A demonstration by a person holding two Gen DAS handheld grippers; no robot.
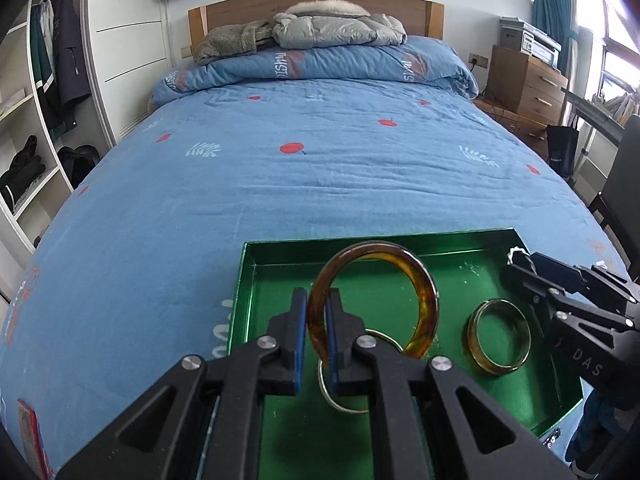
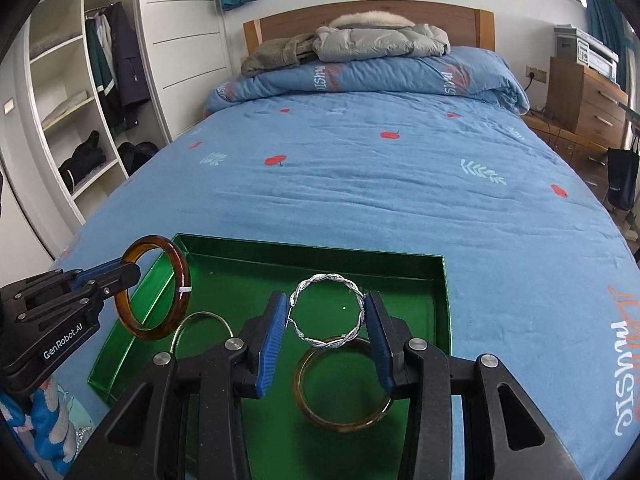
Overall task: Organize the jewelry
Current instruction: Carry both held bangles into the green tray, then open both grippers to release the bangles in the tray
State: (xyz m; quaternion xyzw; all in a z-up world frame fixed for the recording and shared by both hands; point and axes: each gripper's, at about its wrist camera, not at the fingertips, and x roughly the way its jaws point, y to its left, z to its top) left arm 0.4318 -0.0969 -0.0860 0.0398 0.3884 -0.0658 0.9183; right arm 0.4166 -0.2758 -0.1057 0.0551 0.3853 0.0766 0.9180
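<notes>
The left hand-held gripper (image 1: 318, 344) is clamped on the rim of a brown amber bangle (image 1: 416, 280), holding it upright above the green tray (image 1: 256, 272) that lies on the blue bed (image 1: 280, 184). The right hand-held gripper (image 2: 326, 336) grips a twisted silver bracelet (image 2: 326, 310) across its width, also above the tray. A yellowish bangle (image 1: 500, 336) and a thin silver ring (image 2: 202, 326) lie flat on the tray floor.
</notes>
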